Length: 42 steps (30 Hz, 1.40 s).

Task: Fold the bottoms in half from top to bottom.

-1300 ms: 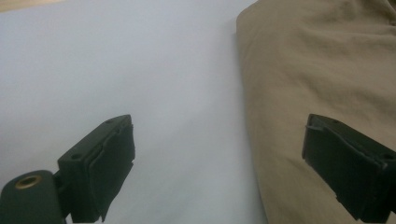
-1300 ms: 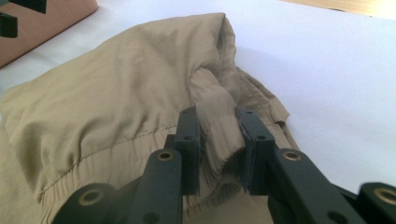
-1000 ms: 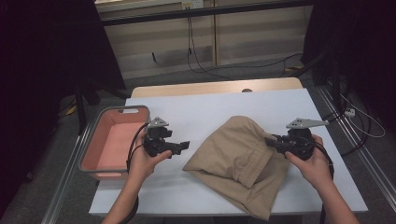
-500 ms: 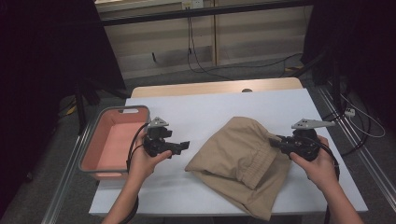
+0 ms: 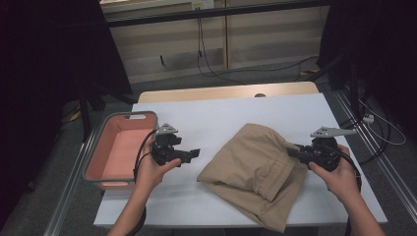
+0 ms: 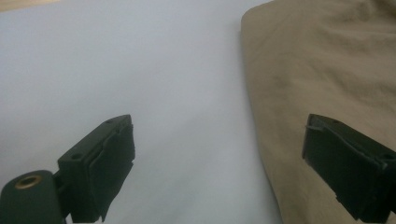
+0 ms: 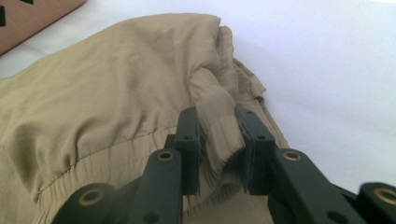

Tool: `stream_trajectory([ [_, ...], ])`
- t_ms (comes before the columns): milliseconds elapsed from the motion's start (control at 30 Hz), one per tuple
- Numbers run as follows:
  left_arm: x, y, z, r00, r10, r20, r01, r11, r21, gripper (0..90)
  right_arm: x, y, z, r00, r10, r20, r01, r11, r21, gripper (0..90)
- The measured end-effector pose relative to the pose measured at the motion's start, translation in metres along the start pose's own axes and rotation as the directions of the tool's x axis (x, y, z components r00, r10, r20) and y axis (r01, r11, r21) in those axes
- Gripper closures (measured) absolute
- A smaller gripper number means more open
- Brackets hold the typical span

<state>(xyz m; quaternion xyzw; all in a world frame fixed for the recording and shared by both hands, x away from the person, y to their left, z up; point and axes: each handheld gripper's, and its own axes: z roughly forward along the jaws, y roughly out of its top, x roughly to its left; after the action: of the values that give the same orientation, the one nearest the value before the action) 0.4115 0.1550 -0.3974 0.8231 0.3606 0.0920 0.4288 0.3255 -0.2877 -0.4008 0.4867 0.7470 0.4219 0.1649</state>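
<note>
Pinching shorts (image 7: 116,107) waistband, right claw (image 7: 217,135) dragged rightward | left claw (image 6: 217,158) unmoved, wide open, empty

Plain tan shorts (image 5: 255,164); white table (image 5: 216,118); pink bin (image 5: 118,147)

Each black claw (image 5: 193,154) carries a grey three-cornered plate, brass-ringed screw holes and, seemingly, a black cable.

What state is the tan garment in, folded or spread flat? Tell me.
Folded and bunched: the tan garment lies doubled over, its elastic waistband pinched up in the right tongs.
</note>
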Motion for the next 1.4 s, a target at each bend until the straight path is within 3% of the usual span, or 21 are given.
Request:
stream_trajectory([
  [833, 0.000, 0.000, -0.002, 1.0000, -0.004, -0.001, 0.004, 1.0000, -0.007, 9.4, -0.013, -0.007, -0.015, 0.9997, 0.021, 0.012, -0.021, 1.000, -0.007, 72.4],
  [1100, -0.001, 0.000, 0.000, 1.0000, 0.000, 0.002, 0.000, 1.0000, 0.000, 9.4, -0.014, -0.015, -0.003, 0.9992, 0.022, 0.033, -0.023, 0.999, 0.032, 70.5],
  [1200, -0.001, 0.000, 0.000, 1.0000, 0.003, 0.002, -0.003, 1.0000, -0.002, 9.4, -0.015, -0.015, 0.004, 0.9985, 0.011, 0.054, -0.013, 0.999, 0.040, 65.9],
  [1300, 0.000, 0.000, 0.000, 1.0000, 0.002, 0.003, -0.002, 1.0000, -0.001, 9.4, -0.012, -0.013, 0.007, 0.9956, -0.014, 0.093, 0.011, 0.999, 0.038, 51.6],
  [1400, 0.000, 0.000, 0.001, 1.0000, -0.005, 0.004, 0.005, 1.0000, -0.002, 9.4, -0.006, -0.007, 0.002, 0.9922, -0.038, 0.119, 0.038, 0.999, 0.001, 41.1],
])
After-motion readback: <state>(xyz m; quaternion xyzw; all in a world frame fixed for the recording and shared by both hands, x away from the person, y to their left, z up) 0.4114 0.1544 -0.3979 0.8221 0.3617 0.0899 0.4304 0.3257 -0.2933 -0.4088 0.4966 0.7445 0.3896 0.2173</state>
